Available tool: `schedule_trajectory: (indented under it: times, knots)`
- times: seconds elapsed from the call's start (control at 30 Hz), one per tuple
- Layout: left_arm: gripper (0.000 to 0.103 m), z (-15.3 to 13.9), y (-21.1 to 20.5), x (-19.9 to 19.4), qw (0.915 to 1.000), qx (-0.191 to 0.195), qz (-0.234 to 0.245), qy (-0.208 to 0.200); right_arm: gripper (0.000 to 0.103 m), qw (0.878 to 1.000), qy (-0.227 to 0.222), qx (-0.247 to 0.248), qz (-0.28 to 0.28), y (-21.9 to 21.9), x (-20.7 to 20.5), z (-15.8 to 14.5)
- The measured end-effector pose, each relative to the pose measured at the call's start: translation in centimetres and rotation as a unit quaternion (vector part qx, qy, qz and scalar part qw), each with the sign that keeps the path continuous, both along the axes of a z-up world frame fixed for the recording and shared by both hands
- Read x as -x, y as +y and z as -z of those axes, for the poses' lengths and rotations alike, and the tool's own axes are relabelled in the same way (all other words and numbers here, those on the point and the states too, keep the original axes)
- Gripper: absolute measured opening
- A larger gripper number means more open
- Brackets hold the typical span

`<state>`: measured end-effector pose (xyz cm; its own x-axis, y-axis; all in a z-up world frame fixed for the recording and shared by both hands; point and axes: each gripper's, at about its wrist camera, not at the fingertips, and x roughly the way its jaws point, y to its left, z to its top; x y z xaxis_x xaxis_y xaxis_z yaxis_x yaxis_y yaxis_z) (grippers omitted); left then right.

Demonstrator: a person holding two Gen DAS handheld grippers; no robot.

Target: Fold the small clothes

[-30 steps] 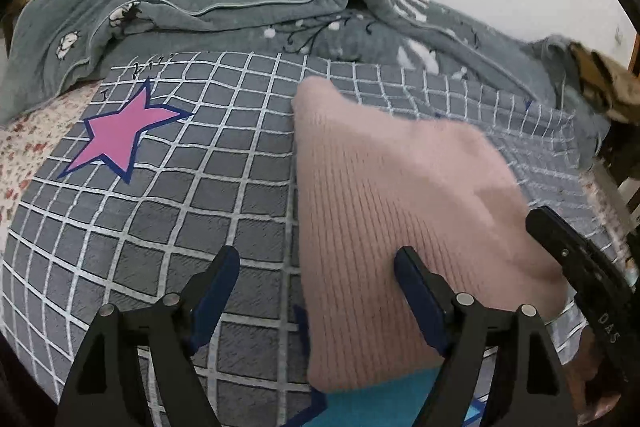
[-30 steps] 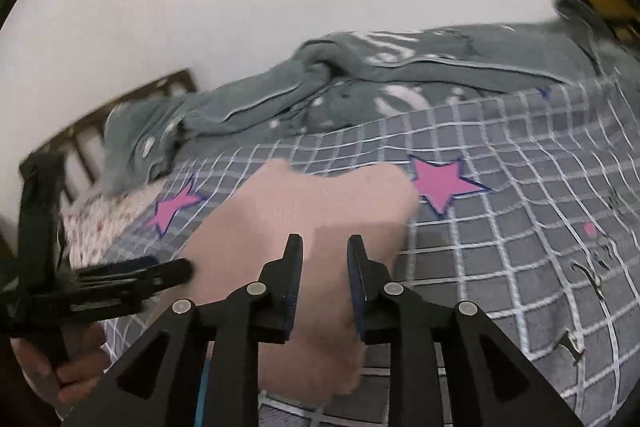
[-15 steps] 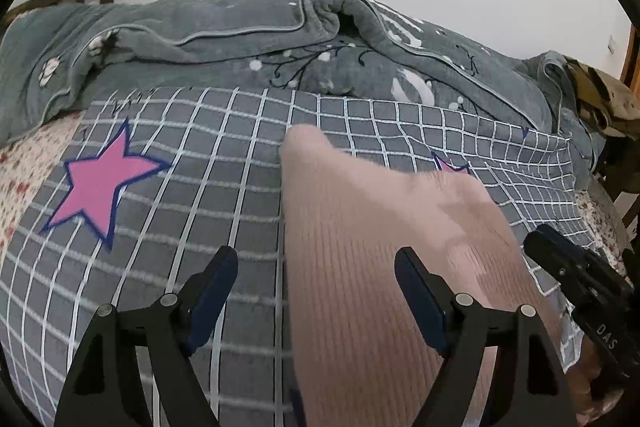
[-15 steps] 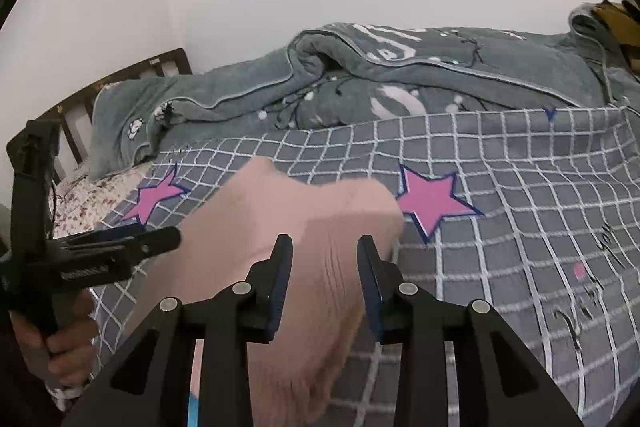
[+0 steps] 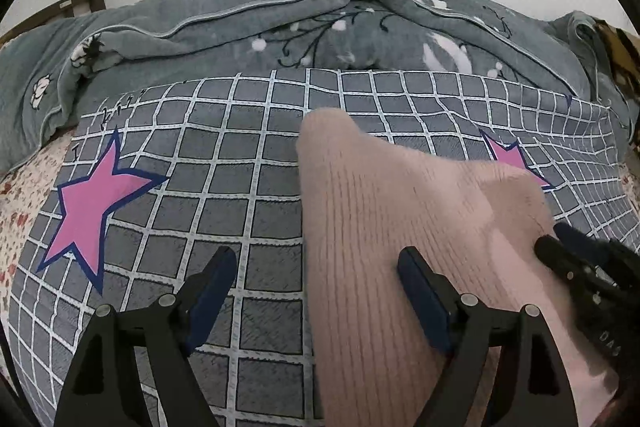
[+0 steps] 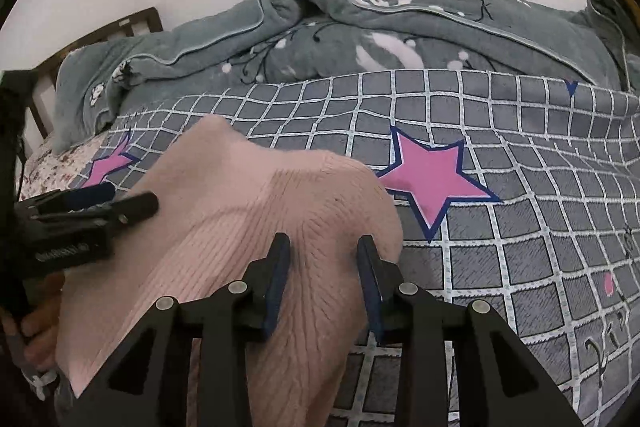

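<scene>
A pink ribbed knit garment (image 5: 400,227) lies folded on the grey checked bedsheet (image 5: 240,187); it also shows in the right wrist view (image 6: 248,219). My left gripper (image 5: 316,267) is open, straddling the garment's left edge, just above it. My right gripper (image 6: 324,251) is open, its fingers astride the garment's right end without clamping it. Each gripper shows in the other's view: the right one (image 5: 560,247) at the garment's right edge, the left one (image 6: 120,201) at its left edge.
A bunched grey blanket (image 5: 320,15) lies across the back of the bed. Pink stars (image 5: 96,203) are printed on the sheet (image 6: 520,227). A wooden headboard (image 6: 100,35) stands at the far left. A floral sheet (image 5: 16,195) shows at the left edge.
My right gripper has opened from nearly shut and let go of the garment. The garment's far end has settled flatter on the sheet. My left gripper stays open.
</scene>
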<state>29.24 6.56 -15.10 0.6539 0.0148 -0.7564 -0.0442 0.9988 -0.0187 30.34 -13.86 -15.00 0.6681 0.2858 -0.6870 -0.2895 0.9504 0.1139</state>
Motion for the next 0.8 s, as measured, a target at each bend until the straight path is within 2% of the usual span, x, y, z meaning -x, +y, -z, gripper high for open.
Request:
schedule_trajectory:
  times: [0.2,0.3,0.4,0.47,0.63,0.8]
  knots:
    - [0.084,-0.6,0.8,-1.7,0.9999,0.014,-0.001,0.001,0.034,1.0,0.001,-0.001,0.004,-0.5,-1.5,-1.1]
    - [0.083,-0.7,1.1,-2.9,0.9998,0.022,-0.001,-0.003,0.034,1.0,0.011,-0.012,0.006,-0.9,-2.2,-0.4]
    - [0.084,0.0,1.1,-3.7,0.9999,0.012,-0.002,-0.002,0.034,0.999,0.015,-0.027,0.01,-1.6,-2.5,0.9]
    - [0.086,1.0,1.2,-3.7,0.9999,0.002,0.002,-0.01,0.039,0.999,0.014,-0.041,0.013,-2.0,-2.6,1.3]
    - [0.09,2.3,1.9,-3.2,0.9992,0.025,-0.006,-0.032,0.042,0.997,0.023,-0.068,0.018,-2.5,-3.2,1.9]
    - [0.091,2.8,2.1,-3.4,0.9987,0.037,0.002,-0.034,0.042,0.998,0.021,-0.059,0.018,-2.2,-3.3,1.9]
